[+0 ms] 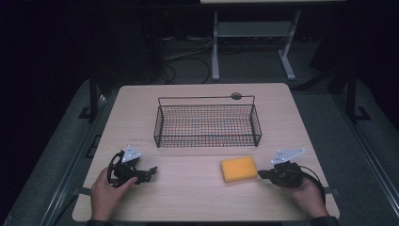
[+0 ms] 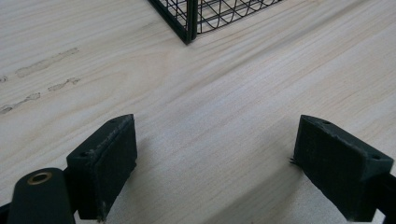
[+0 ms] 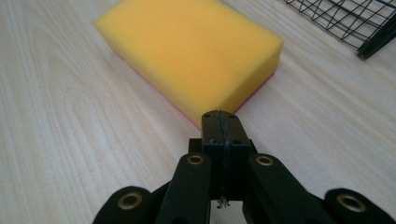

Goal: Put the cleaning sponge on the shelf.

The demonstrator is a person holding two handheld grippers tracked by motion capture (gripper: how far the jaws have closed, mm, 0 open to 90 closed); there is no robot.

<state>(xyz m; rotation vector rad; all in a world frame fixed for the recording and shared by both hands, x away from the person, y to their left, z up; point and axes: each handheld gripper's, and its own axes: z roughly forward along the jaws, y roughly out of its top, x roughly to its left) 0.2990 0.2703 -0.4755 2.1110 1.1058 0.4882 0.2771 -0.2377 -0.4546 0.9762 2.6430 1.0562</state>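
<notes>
A yellow sponge (image 1: 239, 168) with a thin pink underside lies flat on the wooden table (image 1: 188, 193), in front of a black wire basket (image 1: 207, 124). My right gripper (image 1: 261, 173) rests low just right of the sponge, jaws shut together with nothing between them; in the right gripper view the sponge (image 3: 196, 51) sits right ahead of the closed tips (image 3: 221, 120). My left gripper (image 1: 151, 171) lies at the table's front left, pointing right. Its jaws stand wide open over bare wood (image 2: 215, 154), and a corner of the basket (image 2: 187, 21) shows farther off.
The basket stands empty in the middle of the table, with a small dark round disc (image 1: 236, 96) behind its far rim. A white-legged stand (image 1: 254, 42) is on the dark floor beyond the table. Hands hold both grippers near the front edge.
</notes>
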